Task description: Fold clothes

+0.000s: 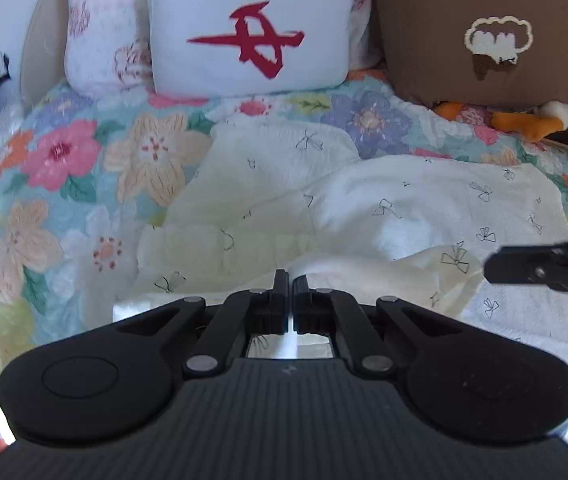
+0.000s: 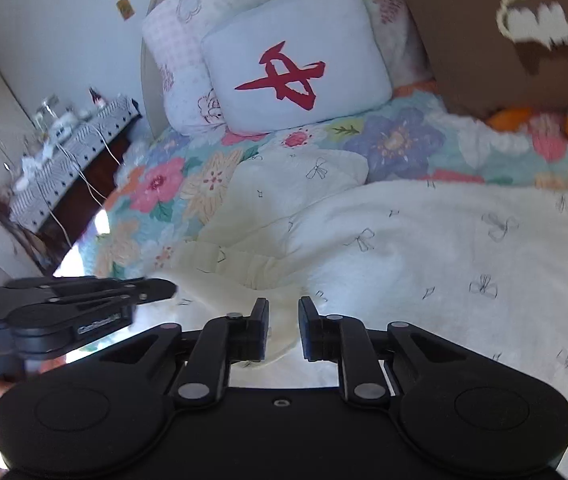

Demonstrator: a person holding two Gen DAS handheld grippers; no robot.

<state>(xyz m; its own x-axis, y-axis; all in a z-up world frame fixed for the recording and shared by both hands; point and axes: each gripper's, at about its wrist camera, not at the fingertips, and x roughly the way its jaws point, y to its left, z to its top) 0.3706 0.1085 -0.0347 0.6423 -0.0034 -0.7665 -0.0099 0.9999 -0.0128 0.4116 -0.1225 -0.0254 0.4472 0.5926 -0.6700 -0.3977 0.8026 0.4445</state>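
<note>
I get soft, bluish daylight with blown-out glare at the left edges. Fisheye bends the rims, and the right wrist view's brown cushion [image 2: 524, 40] smears with motion blur.

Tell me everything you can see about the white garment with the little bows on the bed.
The white garment is soft, fleecy-looking cream fabric printed with small dark line-drawn bows. It lies crumpled and partly spread on the floral quilt, with a gathered, ribbed band near its front edge. The left gripper is shut on a fold of it; the right gripper stands open around another fold.
</note>
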